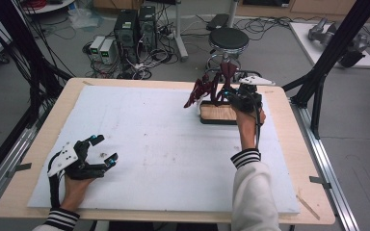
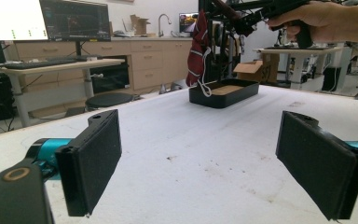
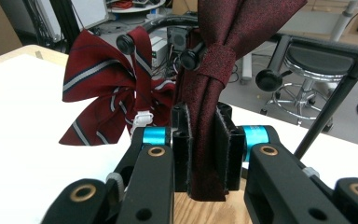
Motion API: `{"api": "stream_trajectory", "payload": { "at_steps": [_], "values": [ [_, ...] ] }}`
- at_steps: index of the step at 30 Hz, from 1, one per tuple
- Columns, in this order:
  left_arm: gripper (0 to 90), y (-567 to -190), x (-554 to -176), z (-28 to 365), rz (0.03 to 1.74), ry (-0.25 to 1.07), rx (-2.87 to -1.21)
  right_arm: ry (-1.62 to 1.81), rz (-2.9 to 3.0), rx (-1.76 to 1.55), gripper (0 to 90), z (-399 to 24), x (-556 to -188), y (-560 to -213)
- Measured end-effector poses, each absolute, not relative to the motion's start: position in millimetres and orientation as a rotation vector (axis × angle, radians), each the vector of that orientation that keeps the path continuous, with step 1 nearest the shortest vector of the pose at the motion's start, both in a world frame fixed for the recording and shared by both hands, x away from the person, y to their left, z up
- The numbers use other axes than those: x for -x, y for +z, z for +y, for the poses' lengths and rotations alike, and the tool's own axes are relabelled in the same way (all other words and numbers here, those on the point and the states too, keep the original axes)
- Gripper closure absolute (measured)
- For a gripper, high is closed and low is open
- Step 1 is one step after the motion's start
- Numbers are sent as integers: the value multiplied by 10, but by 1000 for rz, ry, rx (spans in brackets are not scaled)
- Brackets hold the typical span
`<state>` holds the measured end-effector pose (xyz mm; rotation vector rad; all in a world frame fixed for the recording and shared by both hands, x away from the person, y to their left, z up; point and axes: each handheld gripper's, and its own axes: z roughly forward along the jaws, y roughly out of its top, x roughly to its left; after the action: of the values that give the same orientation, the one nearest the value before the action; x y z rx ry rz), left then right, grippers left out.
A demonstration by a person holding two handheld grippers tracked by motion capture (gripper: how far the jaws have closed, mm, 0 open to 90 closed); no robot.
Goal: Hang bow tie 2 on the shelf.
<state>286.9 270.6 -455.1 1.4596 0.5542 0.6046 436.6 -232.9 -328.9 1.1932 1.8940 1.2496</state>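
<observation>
Meanwhile, my right gripper [image 3: 204,140] held its jaws clamped on the dark red tie [image 3: 214,93], which hung from a peg of the black rack [image 3: 328,60] above the wooden tray [image 1: 218,114] at the table's far right. Beside it hung a striped bow tie [image 3: 100,88]. My left gripper [image 1: 102,148] rested near the table's left edge, jaws wide, holding nothing.

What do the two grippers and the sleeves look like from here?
Both grippers, left and right, are black with teal collars at the jaw bases, brass-ringed pivots and flat black foam pads. Each carries a grey triangular plate and a black cable. Sleeves are white with black-and-white striped cuffs.
</observation>
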Motion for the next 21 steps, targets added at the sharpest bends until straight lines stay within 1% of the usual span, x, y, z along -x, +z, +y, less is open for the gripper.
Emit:
{"api": "stream_trajectory", "payload": {
  "at_steps": [21],
  "values": [
    [145, -4551, -2868, 2706, 554, 605, -1460, 1237, 1955, -1361, 794, -2358, -4502, -3475]
  ]
}}
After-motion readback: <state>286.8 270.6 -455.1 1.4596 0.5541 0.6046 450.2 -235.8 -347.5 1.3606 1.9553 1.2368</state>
